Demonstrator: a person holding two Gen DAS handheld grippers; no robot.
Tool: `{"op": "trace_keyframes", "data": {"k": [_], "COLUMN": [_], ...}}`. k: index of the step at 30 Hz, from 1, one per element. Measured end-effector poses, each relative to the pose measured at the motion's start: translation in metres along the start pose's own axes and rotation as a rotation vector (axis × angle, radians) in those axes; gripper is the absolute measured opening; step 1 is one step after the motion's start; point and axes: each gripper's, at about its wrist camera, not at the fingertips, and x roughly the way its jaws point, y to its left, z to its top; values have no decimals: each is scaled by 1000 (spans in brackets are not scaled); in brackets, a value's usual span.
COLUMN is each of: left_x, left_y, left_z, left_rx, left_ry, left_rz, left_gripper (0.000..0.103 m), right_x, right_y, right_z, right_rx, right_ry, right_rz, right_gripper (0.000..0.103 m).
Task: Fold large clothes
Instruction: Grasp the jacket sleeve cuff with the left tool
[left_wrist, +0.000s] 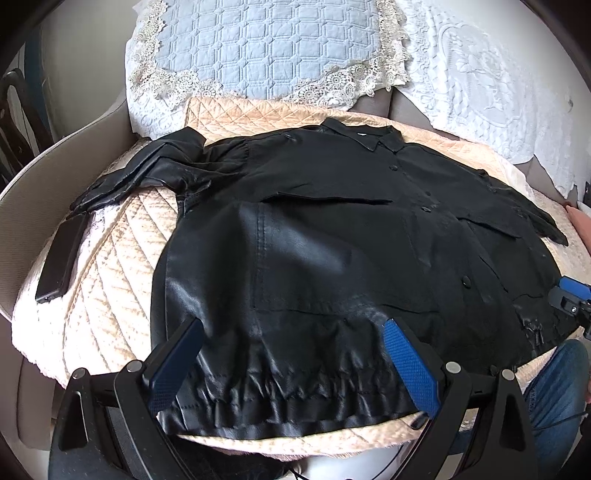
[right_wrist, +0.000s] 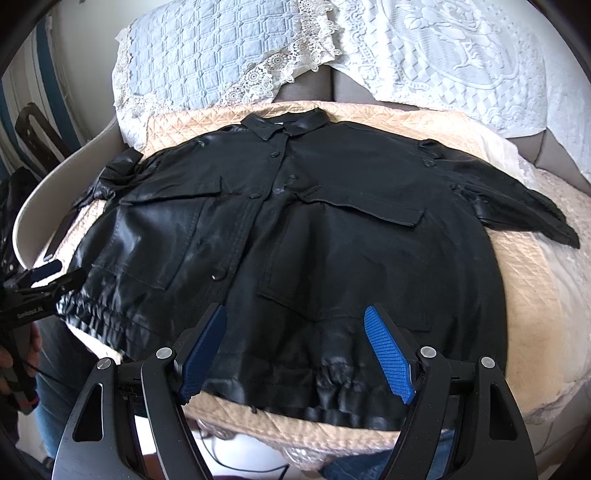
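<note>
A black leather-look jacket (left_wrist: 332, 229) (right_wrist: 295, 221) lies spread flat, front up and buttoned, on a peach quilted cover (left_wrist: 110, 280) (right_wrist: 535, 288). Its collar points away from me and its gathered hem is nearest. Both sleeves stick out sideways. My left gripper (left_wrist: 293, 365) is open just above the left part of the hem, with nothing between its blue pads. My right gripper (right_wrist: 295, 350) is open above the right part of the hem, also holding nothing. Each gripper shows at the edge of the other's view: the right one (left_wrist: 569, 295), the left one (right_wrist: 40, 284).
A black flat bar-shaped object (left_wrist: 61, 258) lies on the cover beyond the left sleeve. Pale blue quilted pillow (left_wrist: 266, 48) and white lace cloth (right_wrist: 461, 55) sit behind the collar. A grey curved sofa arm (left_wrist: 48, 162) borders the left. A person's jeans-clad leg (left_wrist: 554, 384) is near the hem.
</note>
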Motion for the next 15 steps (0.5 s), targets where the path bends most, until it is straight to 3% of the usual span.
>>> {"op": "trace_keyframes", "data": {"k": [8, 15], "left_x": [19, 46], "left_y": [42, 130], "left_z": [36, 81], "left_rx": [-60, -219], "left_ry": [-38, -86], "left_rz": [31, 127], "left_gripper": [99, 99], "right_x": [23, 48], "right_y": [21, 52], "right_z": [30, 50], "right_rx": [-21, -121], "right_ry": [3, 21], "right_rz": [62, 101], "right_gripper": [77, 77]}}
